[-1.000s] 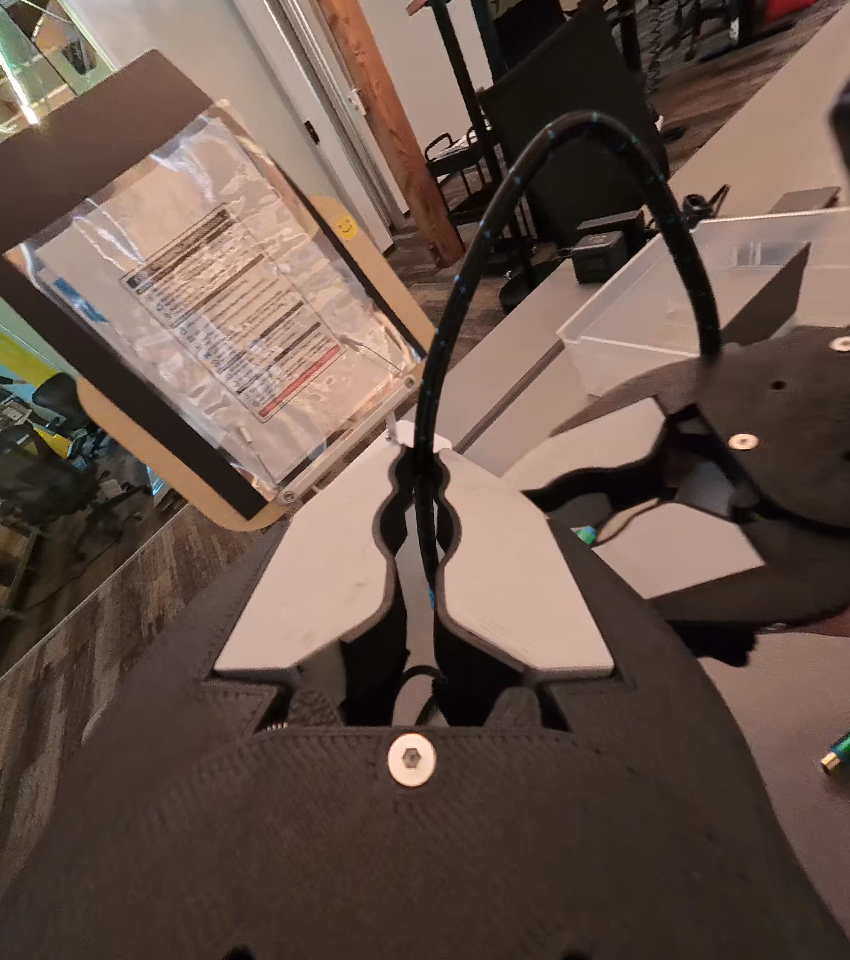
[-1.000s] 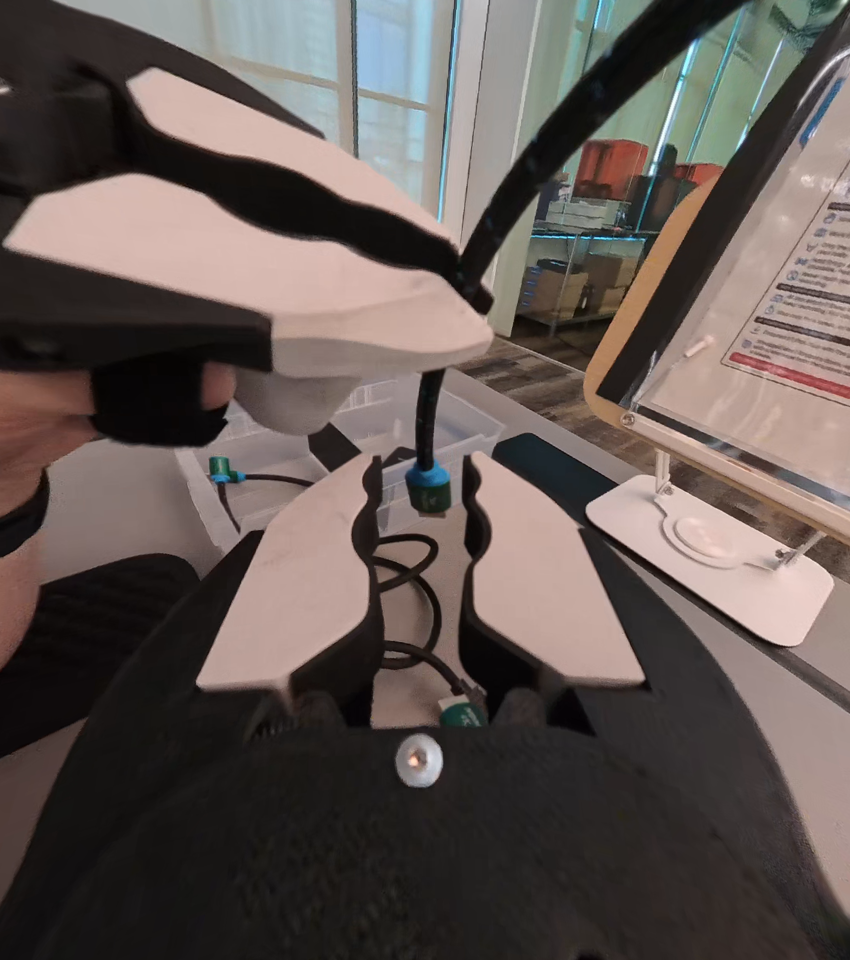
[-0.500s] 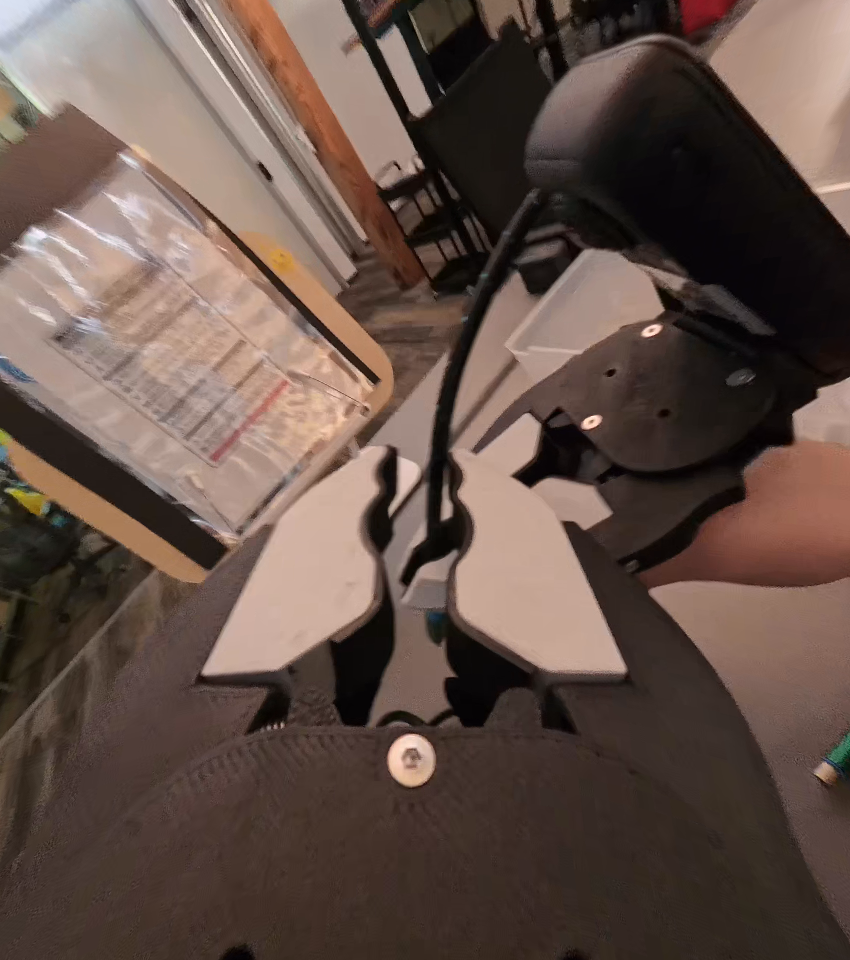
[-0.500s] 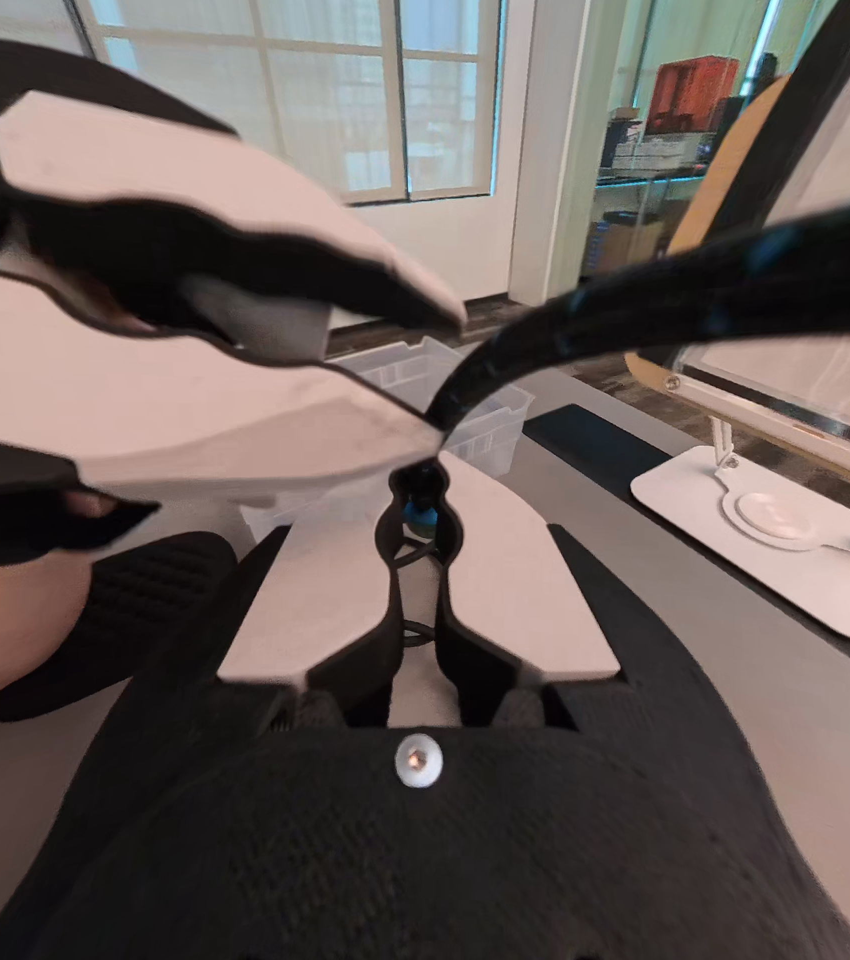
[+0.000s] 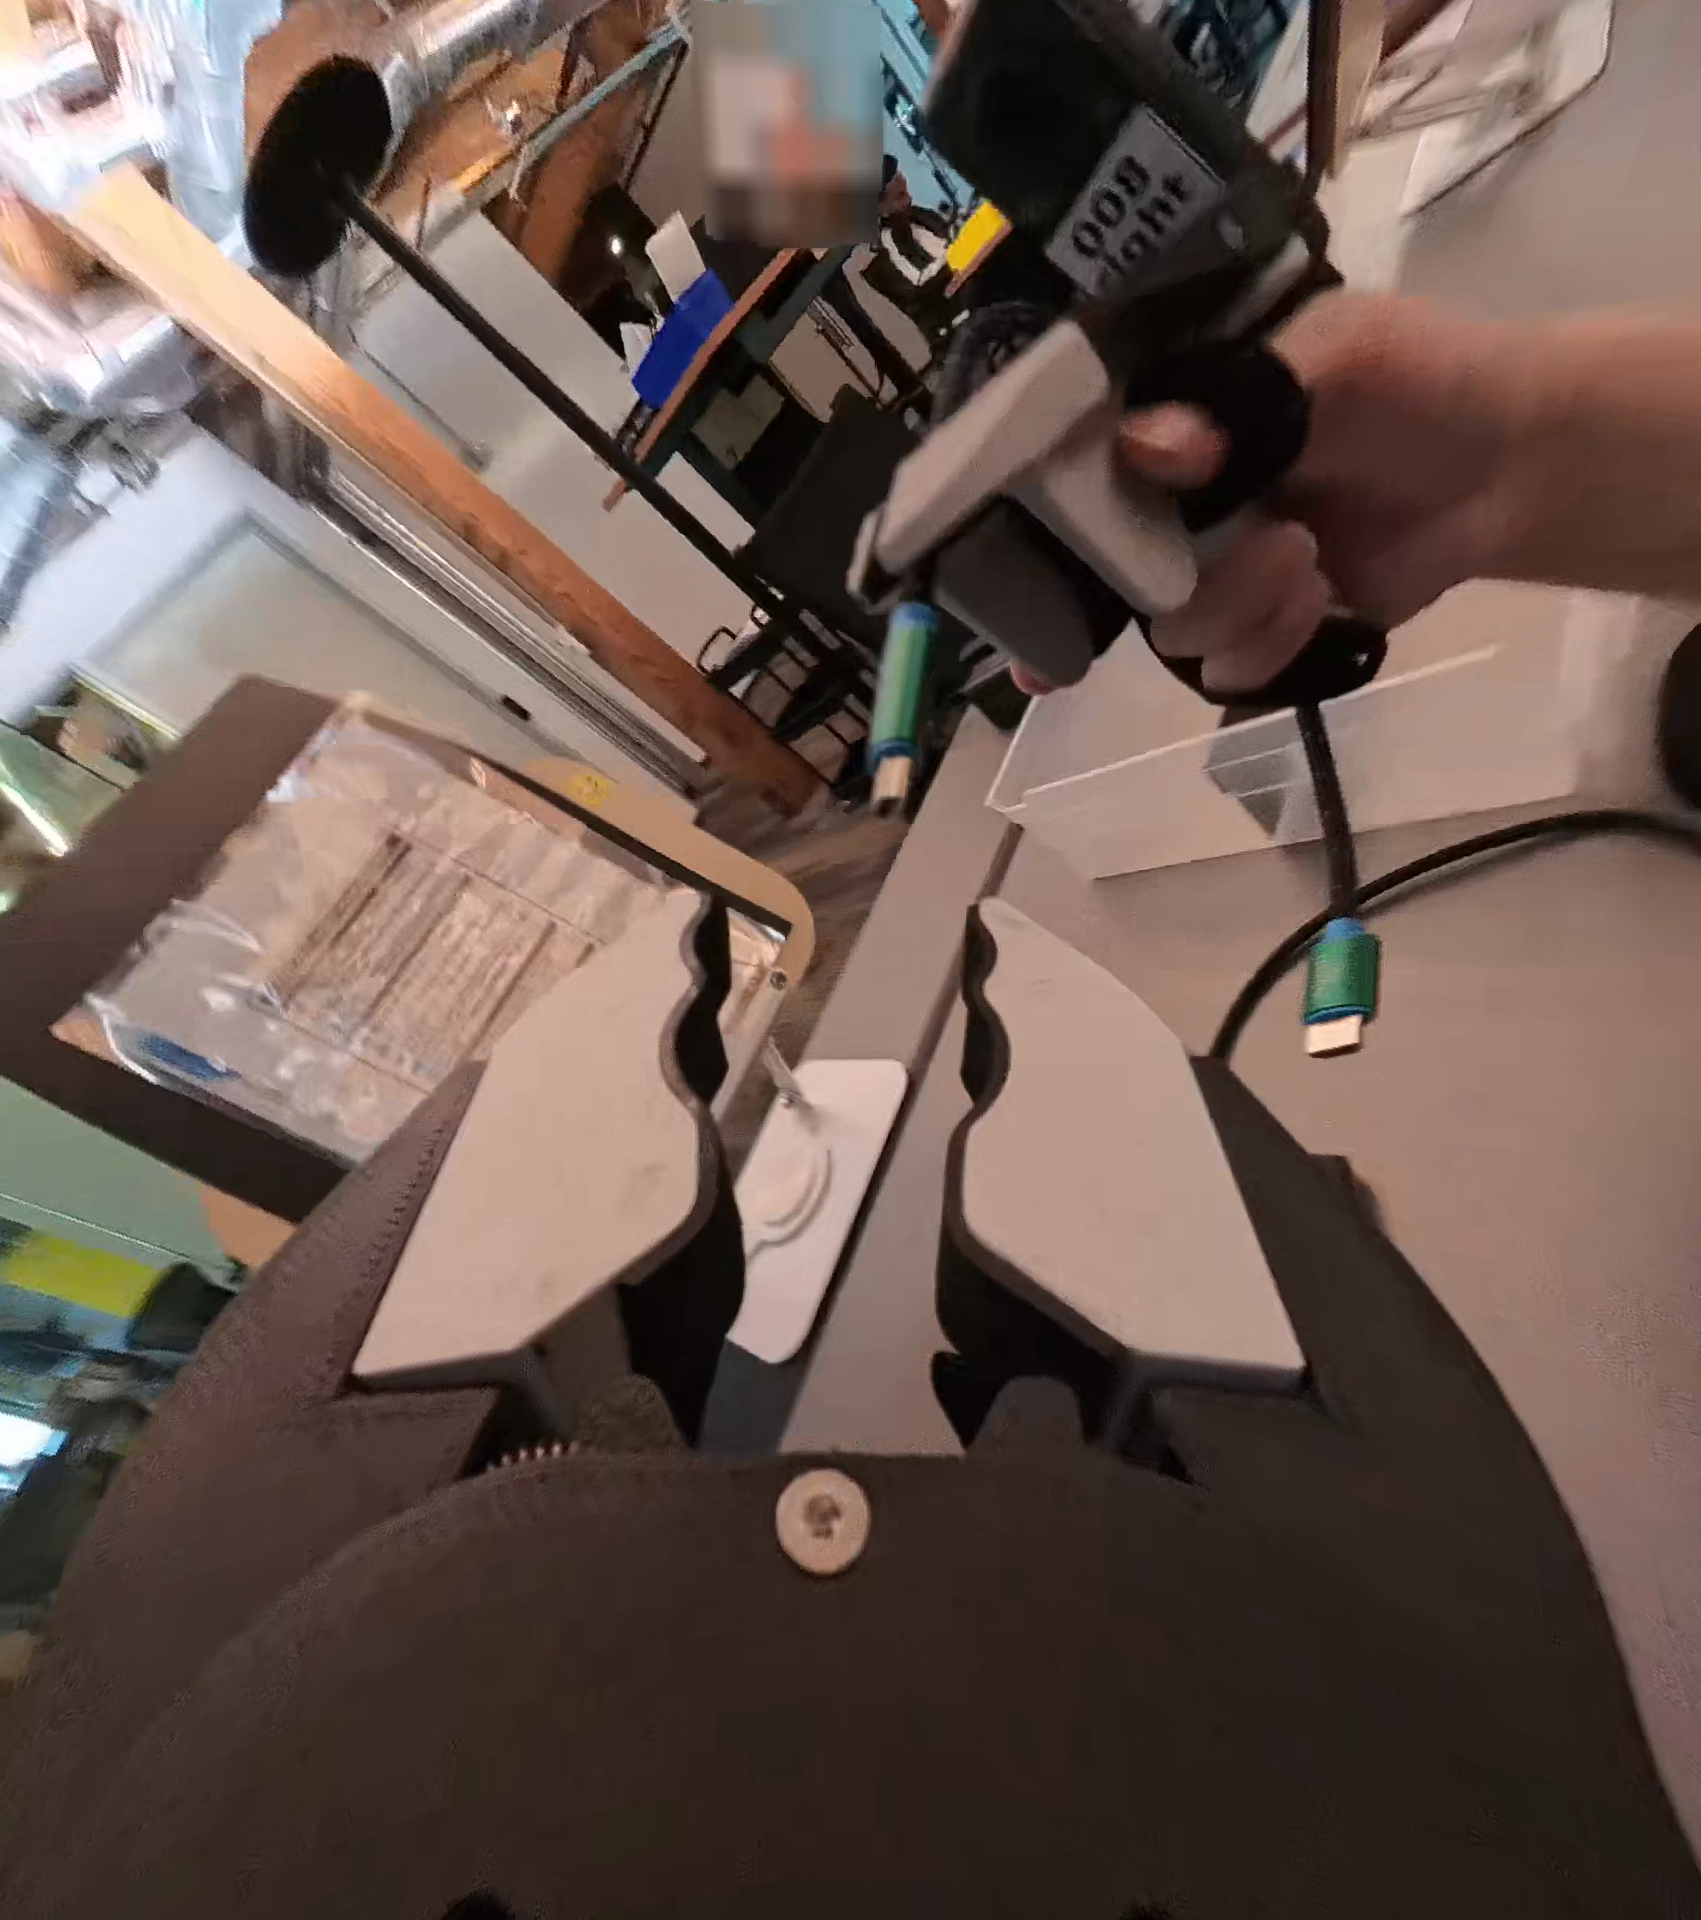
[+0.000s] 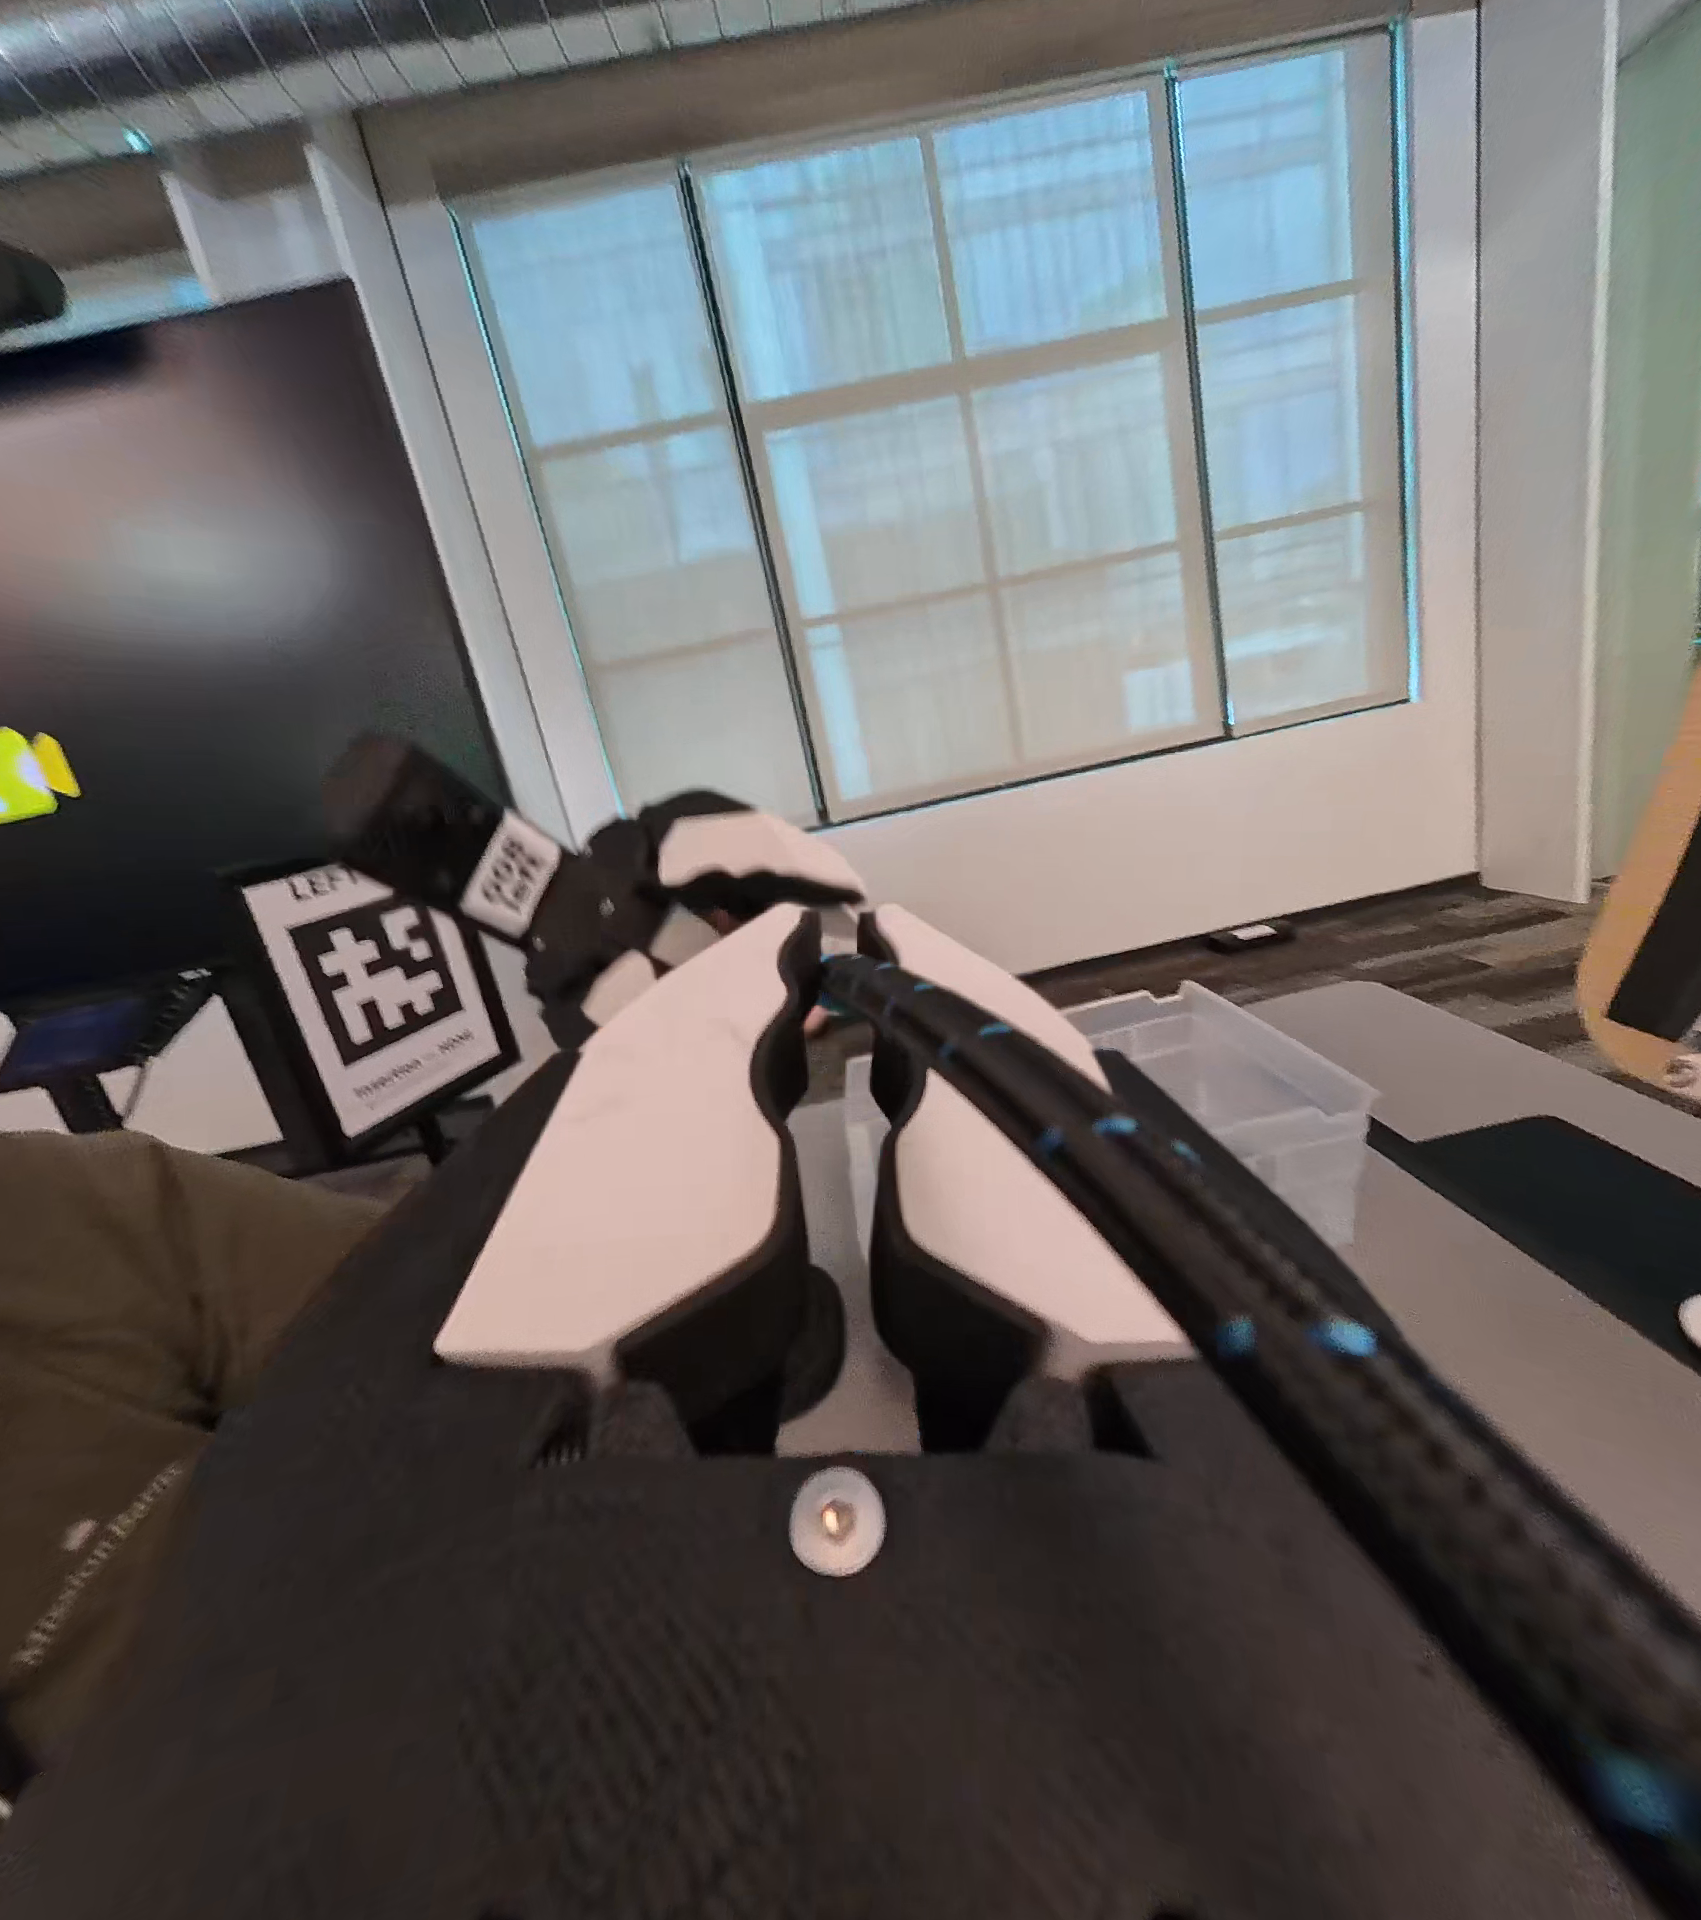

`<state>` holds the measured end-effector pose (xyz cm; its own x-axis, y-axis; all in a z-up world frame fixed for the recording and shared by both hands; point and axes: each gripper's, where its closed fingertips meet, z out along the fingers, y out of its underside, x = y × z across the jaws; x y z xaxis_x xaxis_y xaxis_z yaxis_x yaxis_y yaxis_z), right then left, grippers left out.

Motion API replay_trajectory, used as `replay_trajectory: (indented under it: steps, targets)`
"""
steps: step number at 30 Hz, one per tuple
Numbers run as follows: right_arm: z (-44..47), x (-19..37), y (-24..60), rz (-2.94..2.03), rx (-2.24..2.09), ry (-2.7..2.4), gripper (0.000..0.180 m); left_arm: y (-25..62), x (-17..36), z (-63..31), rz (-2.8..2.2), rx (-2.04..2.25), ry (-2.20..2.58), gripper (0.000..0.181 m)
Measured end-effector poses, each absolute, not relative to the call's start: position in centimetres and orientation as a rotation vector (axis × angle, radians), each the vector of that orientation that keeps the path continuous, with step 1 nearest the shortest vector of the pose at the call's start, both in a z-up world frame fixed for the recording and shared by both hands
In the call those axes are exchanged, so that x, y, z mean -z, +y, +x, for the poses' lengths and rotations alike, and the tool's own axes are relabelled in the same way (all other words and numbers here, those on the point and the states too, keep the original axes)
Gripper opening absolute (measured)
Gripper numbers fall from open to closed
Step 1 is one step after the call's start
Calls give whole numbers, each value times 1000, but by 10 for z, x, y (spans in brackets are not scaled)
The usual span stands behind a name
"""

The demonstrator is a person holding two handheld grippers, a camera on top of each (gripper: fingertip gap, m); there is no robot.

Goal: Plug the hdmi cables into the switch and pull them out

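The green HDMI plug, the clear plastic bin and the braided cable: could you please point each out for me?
green HDMI plug [image 5: 1338, 977], left wrist view, on its green shell.
clear plastic bin [image 5: 1241, 795], left wrist view, on its near wall.
braided cable [image 6: 1116, 1132], right wrist view, on its black sheath.

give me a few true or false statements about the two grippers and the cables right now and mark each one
1. The left gripper is open and holds nothing. True.
2. The right gripper is open. False: it is shut on the black cable.
3. A green plug lies on the grey table. True.
4. The clear bin sits on the floor. False: it sits on the table.
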<state>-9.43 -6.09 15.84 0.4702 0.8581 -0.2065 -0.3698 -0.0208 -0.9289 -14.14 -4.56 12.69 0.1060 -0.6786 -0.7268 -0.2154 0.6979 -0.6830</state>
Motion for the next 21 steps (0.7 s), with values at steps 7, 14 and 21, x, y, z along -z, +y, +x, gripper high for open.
replay_trajectory:
  steps: [7, 14, 21]
  targets:
    - [-111, -156, -68, -1228, -1211, -512, 6, -67, -125, -108, -667, 497, 1339, 28]
    - [-114, -153, -66, -1239, -1349, -477, 6, -66, -129, -111, -613, 499, 1316, 11]
    - [-114, -143, -59, -1282, -1477, -425, 6, -62, -120, -107, -637, 478, 1355, 10]
